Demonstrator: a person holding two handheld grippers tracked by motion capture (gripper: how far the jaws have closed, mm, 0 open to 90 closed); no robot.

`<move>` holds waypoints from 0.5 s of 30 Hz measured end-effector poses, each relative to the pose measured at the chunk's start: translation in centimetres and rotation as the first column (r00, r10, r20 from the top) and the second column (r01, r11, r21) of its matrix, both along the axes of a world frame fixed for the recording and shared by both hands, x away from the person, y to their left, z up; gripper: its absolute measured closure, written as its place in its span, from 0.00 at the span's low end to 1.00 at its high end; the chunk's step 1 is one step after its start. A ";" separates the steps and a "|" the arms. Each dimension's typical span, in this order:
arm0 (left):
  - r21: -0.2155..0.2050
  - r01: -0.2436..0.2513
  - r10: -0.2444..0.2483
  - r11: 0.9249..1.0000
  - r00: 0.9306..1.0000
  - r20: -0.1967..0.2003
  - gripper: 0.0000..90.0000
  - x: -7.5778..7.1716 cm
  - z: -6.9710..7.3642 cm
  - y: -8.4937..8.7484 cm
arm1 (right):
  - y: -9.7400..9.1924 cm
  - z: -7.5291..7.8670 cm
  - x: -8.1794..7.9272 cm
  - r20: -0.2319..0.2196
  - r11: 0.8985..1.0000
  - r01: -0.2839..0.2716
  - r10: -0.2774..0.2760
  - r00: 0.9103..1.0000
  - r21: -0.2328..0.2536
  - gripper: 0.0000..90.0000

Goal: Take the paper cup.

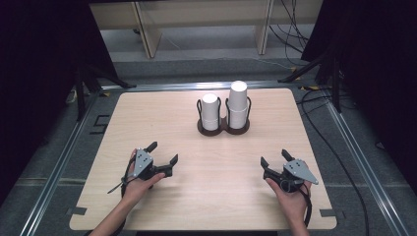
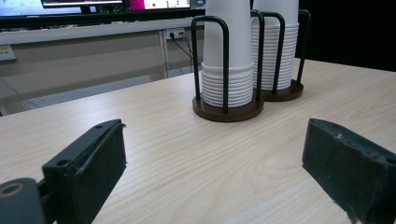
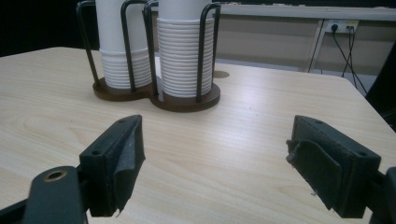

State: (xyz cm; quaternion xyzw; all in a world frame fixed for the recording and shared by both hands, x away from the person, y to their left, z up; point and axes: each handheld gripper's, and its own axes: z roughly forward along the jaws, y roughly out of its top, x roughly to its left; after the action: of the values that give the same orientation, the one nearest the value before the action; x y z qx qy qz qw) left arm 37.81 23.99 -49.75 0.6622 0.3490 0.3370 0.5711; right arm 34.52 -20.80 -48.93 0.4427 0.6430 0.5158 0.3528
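With both grippers resting wide open and empty on the table point(image 1: 147, 211), your left gripper point(image 1: 163, 153) and right gripper point(image 1: 274, 158) sit well short of the cup stacks point(image 1: 210, 112) in the holder point(image 1: 223, 129) at the far centre. Paper cups are light and crush easily, so grip the top cup gently by its wall.

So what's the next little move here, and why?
Probably the right gripper reaching forward to the taller paper cup stack. Both grippers rest open on the table, holding nothing, well short of the cup holder, and that stack is nearer the right one.
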 end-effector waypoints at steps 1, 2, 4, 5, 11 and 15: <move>0.002 0.000 0.000 1.000 1.000 0.000 0.06 0.0 0.0 0.0 | 0.1 0.0 0.1 0.008 1.000 -0.001 0.001 1.000 0.000 0.22; 0.011 0.000 0.000 1.000 1.000 -0.001 0.06 0.0 0.0 -0.1 | 0.2 -0.1 0.1 0.009 1.000 -0.004 0.004 1.000 0.002 0.23; 0.014 -0.004 0.004 1.000 1.000 -0.001 0.06 0.0 0.0 -0.1 | 0.1 0.1 -0.1 -0.015 1.000 -0.008 0.008 1.000 -0.021 0.24; 0.001 0.007 -0.007 1.000 1.000 0.019 0.06 0.2 -0.1 -0.4 | 0.3 0.0 0.0 -0.005 1.000 -0.010 0.010 1.000 -0.016 0.25; 0.024 0.024 -0.024 0.999 1.000 -0.015 0.05 0.3 0.1 -0.4 | 0.5 0.1 0.1 -0.017 1.000 -0.026 0.026 1.000 -0.004 0.26; 0.032 0.046 -0.045 0.998 0.999 -0.022 0.04 0.9 0.4 -0.7 | 1.3 0.9 0.3 -0.003 0.998 -0.056 0.056 0.998 0.000 0.27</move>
State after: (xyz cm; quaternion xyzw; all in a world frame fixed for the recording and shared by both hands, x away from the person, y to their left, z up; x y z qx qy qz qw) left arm 38.71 23.31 -49.36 0.6826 0.3343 0.3224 0.5643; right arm 34.82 -19.49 -48.05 0.4254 0.6558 0.5246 0.3372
